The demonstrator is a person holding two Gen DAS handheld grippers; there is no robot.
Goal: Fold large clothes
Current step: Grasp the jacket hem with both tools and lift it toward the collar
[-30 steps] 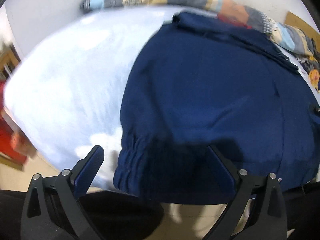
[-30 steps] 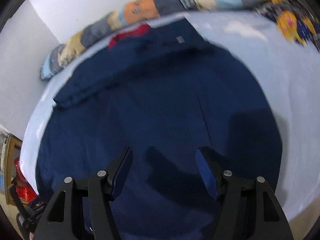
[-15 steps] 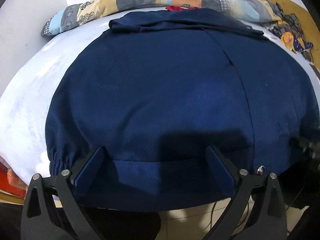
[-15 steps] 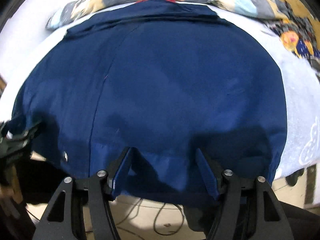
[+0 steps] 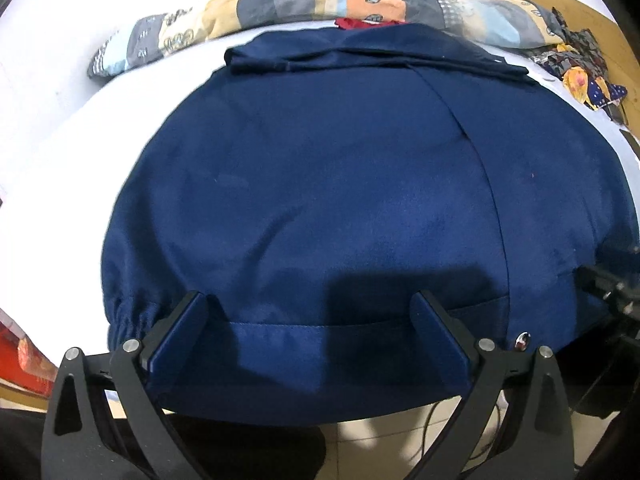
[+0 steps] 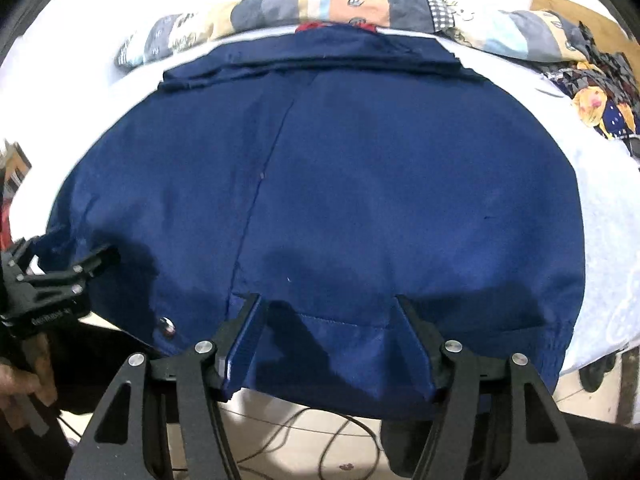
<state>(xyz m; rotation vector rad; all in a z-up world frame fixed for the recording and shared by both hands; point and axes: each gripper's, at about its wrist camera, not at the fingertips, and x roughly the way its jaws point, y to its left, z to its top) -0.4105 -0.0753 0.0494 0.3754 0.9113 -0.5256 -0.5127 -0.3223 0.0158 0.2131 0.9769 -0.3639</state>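
Navy jacket (image 5: 352,200) lay spread flat across a bed with a pale blue sheet (image 5: 92,128), collar end away from the cameras, hem band hanging slightly over the near edge. Had its collar (image 6: 320,56) folded down along the far side, just in front of a rolled patchwork quilt (image 5: 304,4) against the wall. Showed a scrap of red fabric (image 5: 354,23) peeking out between collar and quilt. Carried a metal snap button (image 6: 166,326) on the hem near the front seam, and gathered elastic (image 5: 128,312) at the left corner of the hem.

Left gripper (image 5: 316,308) hovered at the hem band toward the jacket's left side, fingers spread wide, nothing pinched between them, blue pads (image 5: 180,332) resting close above the cloth. Right gripper (image 6: 328,316) sat likewise at the hem on the right half, jaws apart and empty, tips pointing at the stitched seam of the band. Appeared in each other's views at the frame edges.

Beyond the bed's far right corner, lay a crumpled patterned cloth (image 6: 600,100) with yellow and dark patches. Below the hem, showed tiled floor with a loose cable (image 6: 320,428).
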